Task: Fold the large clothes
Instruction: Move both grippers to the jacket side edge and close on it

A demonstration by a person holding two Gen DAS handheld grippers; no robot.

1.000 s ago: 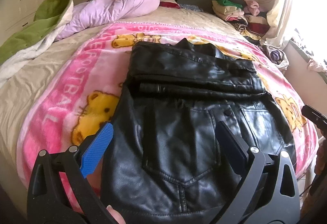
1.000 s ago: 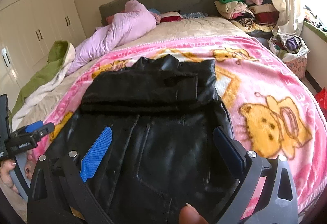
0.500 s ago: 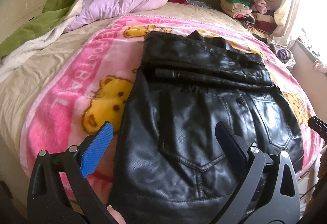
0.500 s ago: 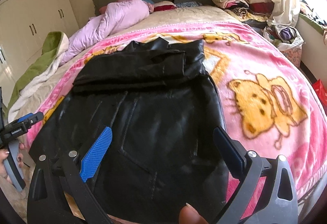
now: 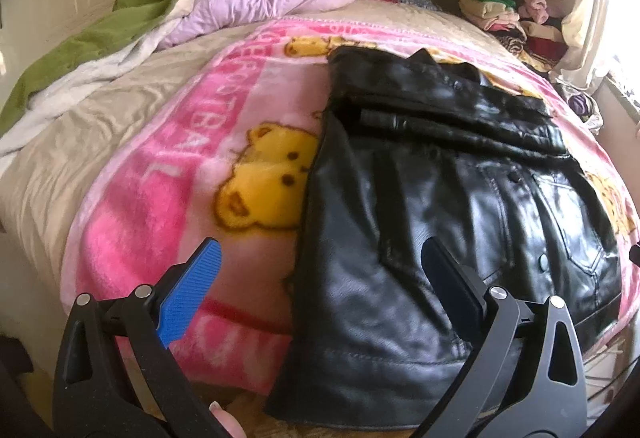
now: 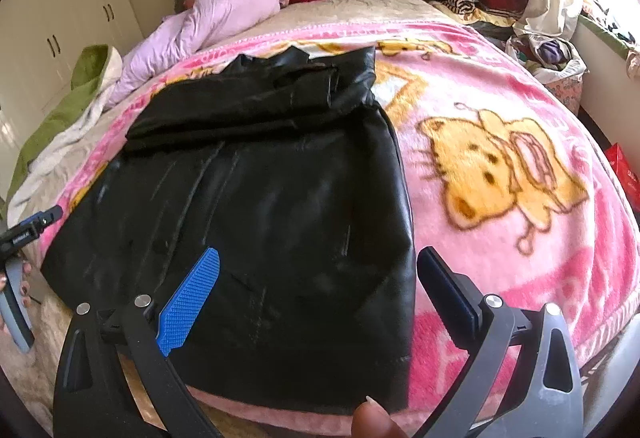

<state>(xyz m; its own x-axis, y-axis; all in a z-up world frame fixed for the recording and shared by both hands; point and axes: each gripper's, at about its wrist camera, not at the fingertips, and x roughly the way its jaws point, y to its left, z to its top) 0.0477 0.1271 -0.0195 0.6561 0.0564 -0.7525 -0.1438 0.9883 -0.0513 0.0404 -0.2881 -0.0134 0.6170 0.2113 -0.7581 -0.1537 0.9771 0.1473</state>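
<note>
Both my grippers spread wide, holding nothing, above the near hem.
Black leather jacket (image 5: 440, 206) lies flat on pink blanket (image 5: 172, 174), sleeves folded across top; left gripper (image 5: 320, 286) and right gripper (image 6: 320, 290) straddle its corners.

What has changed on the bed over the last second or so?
Both open grippers, left and right, spread outward toward the near corners of the black jacket, gripping nothing. The jacket stays flat on the pink blanket, sleeves folded over.
</note>
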